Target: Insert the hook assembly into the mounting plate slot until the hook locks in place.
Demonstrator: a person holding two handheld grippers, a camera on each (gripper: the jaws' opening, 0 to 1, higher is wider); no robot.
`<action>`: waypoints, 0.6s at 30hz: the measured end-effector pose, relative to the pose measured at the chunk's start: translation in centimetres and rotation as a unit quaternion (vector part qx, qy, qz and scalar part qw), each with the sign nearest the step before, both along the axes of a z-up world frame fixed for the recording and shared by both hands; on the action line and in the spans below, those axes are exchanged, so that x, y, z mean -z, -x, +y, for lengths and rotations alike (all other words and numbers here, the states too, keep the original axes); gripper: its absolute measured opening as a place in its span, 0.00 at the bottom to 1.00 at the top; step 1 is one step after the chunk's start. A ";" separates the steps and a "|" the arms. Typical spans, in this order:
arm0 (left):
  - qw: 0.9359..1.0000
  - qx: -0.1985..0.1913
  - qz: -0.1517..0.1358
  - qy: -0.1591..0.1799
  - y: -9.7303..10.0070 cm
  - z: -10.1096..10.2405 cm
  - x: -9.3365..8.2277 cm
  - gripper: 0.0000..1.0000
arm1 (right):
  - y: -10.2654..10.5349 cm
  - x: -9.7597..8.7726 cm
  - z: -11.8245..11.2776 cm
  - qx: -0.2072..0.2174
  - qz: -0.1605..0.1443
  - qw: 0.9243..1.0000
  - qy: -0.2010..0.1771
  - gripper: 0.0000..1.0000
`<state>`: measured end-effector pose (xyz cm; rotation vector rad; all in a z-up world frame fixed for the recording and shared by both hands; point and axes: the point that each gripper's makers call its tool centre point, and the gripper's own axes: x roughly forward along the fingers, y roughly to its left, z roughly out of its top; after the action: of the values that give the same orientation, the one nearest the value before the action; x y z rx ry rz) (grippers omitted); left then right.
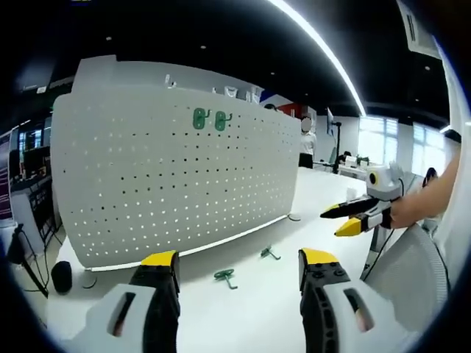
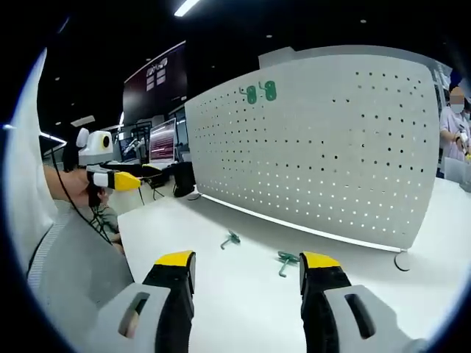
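Observation:
A white pegboard mounting plate (image 1: pixel 169 169) (image 2: pixel 331 140) stands upright on the white table. Two green hooks (image 1: pixel 211 119) (image 2: pixel 259 93) hang near its top edge. Two more green hooks lie flat on the table in front of it, one (image 1: pixel 225 276) (image 2: pixel 230 239) and the other (image 1: pixel 269 253) (image 2: pixel 286 259). My left gripper (image 1: pixel 239 261) is open and empty, above the table near the loose hooks. My right gripper (image 2: pixel 248 261) is open and empty too. The right gripper (image 1: pixel 352 217) enters the left gripper view from the right. The left gripper (image 2: pixel 121 180) enters the right gripper view from the left.
A person's grey sleeve (image 2: pixel 73 265) and hand (image 1: pixel 423 202) hold the grippers. A person (image 2: pixel 456 118) stands behind the plate's far end. Monitors (image 2: pixel 162 140) and desks sit in the background. A black round object (image 1: pixel 62 276) rests at the table's corner.

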<state>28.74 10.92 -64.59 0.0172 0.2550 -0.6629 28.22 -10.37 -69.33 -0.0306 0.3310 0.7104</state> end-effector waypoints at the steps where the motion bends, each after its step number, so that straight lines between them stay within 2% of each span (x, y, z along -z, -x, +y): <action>1: 1.000 0.010 0.002 -0.008 -0.1 -0.1 0.2 0.67 | 0.0 0.0 0.0 0.001 0.000 1.000 0.002 0.55; 5: 0.998 0.041 0.010 -0.055 -0.4 -0.4 0.9 0.60 | 0.1 0.1 -0.1 0.001 0.003 1.000 0.002 0.55; 8: 0.997 0.053 0.013 -0.057 -0.7 -0.9 0.7 0.60 | 0.1 0.1 0.0 0.001 0.005 1.000 0.000 0.55; 11: 0.993 0.075 0.024 -0.083 -1.0 -1.4 1.2 0.60 | 0.1 0.2 -0.1 0.001 0.007 1.000 0.002 0.55; 15: 0.990 0.098 0.036 -0.097 -1.6 -1.8 1.7 0.61 | 0.2 0.5 -0.1 -0.002 0.011 1.000 0.006 0.55; 16: 0.989 0.103 0.031 -0.101 -1.7 -1.9 1.6 0.61 | 0.3 0.5 0.0 -0.003 0.014 1.000 0.006 0.55; 18: 0.983 0.127 0.029 -0.128 -1.9 -2.1 2.0 0.60 | 0.3 0.5 0.0 -0.004 0.014 1.000 0.004 0.55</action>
<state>30.65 8.81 -66.61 0.2803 0.3977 -0.8825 27.93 -10.32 -69.85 -0.0290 0.3610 0.7173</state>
